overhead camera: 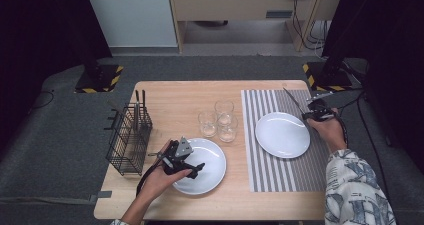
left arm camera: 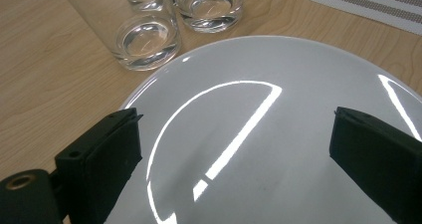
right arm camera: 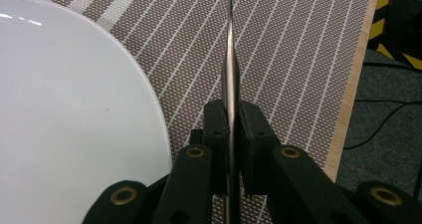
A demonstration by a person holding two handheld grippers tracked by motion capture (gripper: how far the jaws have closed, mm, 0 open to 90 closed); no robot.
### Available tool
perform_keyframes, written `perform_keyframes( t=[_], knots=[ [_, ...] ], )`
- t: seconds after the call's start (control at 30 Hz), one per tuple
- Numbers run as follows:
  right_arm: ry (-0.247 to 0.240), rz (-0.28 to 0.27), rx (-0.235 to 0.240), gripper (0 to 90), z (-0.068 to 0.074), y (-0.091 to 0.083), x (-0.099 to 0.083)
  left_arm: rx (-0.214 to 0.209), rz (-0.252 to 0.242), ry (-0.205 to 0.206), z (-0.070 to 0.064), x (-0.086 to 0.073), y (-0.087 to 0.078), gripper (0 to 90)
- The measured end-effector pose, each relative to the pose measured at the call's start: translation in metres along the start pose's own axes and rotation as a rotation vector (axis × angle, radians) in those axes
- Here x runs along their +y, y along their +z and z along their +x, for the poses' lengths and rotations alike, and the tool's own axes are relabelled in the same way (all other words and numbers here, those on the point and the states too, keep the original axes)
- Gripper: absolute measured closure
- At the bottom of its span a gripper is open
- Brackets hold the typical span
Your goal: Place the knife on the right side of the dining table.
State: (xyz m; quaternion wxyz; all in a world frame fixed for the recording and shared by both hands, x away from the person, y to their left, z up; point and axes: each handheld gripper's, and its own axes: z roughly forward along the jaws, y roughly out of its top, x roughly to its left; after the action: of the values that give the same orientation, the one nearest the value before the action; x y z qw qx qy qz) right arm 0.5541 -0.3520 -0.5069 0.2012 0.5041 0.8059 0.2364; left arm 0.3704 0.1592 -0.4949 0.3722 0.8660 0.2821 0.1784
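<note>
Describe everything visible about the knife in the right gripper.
The knife is a slim, shiny piece of cutlery that looks like steel, seen edge-on in the right gripper view. The right gripper is shut on it, both black pads pressing its flat sides. It juts forward from the jaws, held in the air over the striped mat, just right of the white plate and not touching it. In the high view it points away from the person, toward the table's far edge. Its tip and handle end cannot be made out.

A thin metal knife (right arm camera: 230,55) sits on edge, pinched between jaws, pointing away over the striped mat at the table's right, just right of a white plate (overhead camera: 282,134). A second white plate (overhead camera: 207,165) lies near left.
</note>
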Motion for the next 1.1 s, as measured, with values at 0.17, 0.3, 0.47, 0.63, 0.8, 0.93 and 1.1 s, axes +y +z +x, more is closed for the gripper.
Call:
perform_keyframes(
  t=[0.17,0.3,0.47,0.63,0.8,0.93,1.1],
  knots=[
    [0.000,0.003,-0.003,83.6,-0.0006,0.0009,-0.0009,-0.003,0.000,0.003,-0.0007,0.0005,0.0001,5.4],
    [0.002,0.006,-0.001,83.6,-0.0010,0.0019,-0.0029,-0.003,0.001,0.003,-0.0009,0.0005,0.0003,5.4],
    [0.008,0.008,0.007,83.6,-0.0015,0.0017,-0.0045,-0.004,-0.001,0.004,-0.0011,0.0007,-0.0001,5.4],
    [0.012,0.003,0.017,83.6,-0.0018,0.0017,-0.0048,-0.008,0.000,0.005,-0.0018,0.0009,0.0005,5.4],
    [0.003,0.017,0.026,83.6,-0.0024,0.0039,-0.0065,-0.007,0.002,0.006,-0.0023,0.0010,0.0012,5.4],
    [0.007,0.014,0.030,83.6,-0.0015,0.0036,-0.0060,-0.006,0.004,0.004,-0.0022,0.0005,0.0018,5.4],
    [0.000,0.024,0.034,83.5,-0.0017,0.0038,-0.0065,-0.006,0.001,0.004,-0.0021,0.0008,0.0011,5.4]
  ],
)
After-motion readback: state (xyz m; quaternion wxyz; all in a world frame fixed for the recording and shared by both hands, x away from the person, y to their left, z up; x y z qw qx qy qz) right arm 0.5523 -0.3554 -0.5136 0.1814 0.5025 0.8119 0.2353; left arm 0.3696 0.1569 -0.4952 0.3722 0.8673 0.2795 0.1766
